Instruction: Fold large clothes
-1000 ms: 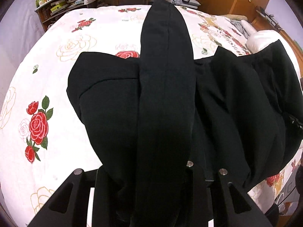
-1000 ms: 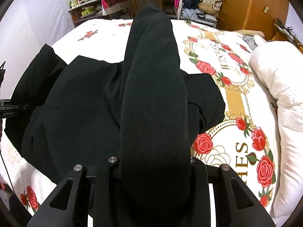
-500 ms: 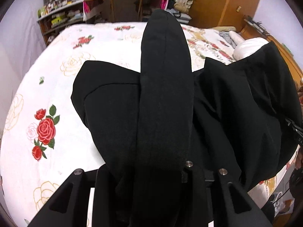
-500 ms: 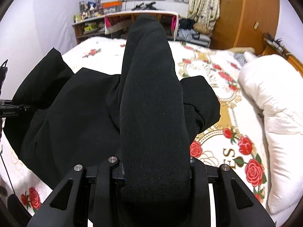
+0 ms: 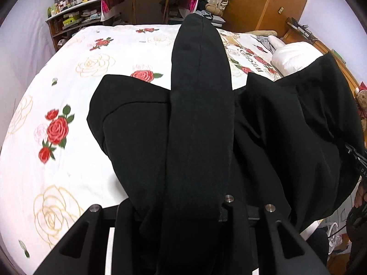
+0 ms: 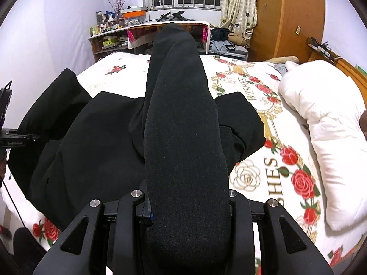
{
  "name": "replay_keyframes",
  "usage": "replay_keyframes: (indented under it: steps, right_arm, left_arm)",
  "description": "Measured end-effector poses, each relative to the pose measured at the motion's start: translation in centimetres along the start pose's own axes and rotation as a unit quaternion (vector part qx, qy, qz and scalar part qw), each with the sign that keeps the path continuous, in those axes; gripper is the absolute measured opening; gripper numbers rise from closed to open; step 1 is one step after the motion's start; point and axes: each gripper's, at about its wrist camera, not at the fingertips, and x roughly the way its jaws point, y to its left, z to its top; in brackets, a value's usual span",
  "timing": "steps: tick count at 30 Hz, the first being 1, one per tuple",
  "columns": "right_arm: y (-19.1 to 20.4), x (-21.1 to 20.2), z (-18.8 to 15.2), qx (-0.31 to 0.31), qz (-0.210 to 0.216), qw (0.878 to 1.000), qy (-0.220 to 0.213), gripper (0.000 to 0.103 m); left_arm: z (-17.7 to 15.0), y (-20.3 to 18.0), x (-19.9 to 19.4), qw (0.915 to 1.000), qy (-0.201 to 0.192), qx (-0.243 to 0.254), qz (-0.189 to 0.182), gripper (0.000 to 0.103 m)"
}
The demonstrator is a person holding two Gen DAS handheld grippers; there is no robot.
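Both hand-held grippers are clamped on the same black garment [image 5: 199,119], each with a thick bunched fold running up the centre of its frame and covering the fingers. In the left wrist view the left hand-held gripper [image 5: 197,206] pinches that fold at the bottom centre, while the rest of the cloth spreads across the middle and right of the frame over the rose-patterned bed [image 5: 68,91]. In the right wrist view the right hand-held gripper [image 6: 188,197] squeezes its own fold at the bottom centre, with the garment draped to the centre and left. A white duvet [image 6: 321,126] lies bunched at the right of that frame. Cluttered shelves [image 6: 107,39] stand at the upper left, and a wooden wardrobe [image 6: 289,16] at the upper right.
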Motion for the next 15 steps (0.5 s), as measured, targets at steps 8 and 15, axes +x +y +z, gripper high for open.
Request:
replay_keyframes:
  steps: [8, 15]
  right_arm:
    - [0.4, -1.3, -2.6, 0.005, 0.008, 1.000, 0.004, 0.034]
    - [0.9, -0.6, -5.4, 0.003, 0.012, 1.000, 0.019, 0.034]
  left_arm:
    - [-3.9, 0.0, -1.1, 1.0000, 0.005, -0.006, 0.001, 0.033]
    - [-7.7, 0.4, 0.4, 0.9995, 0.020, -0.024, 0.003, 0.033]
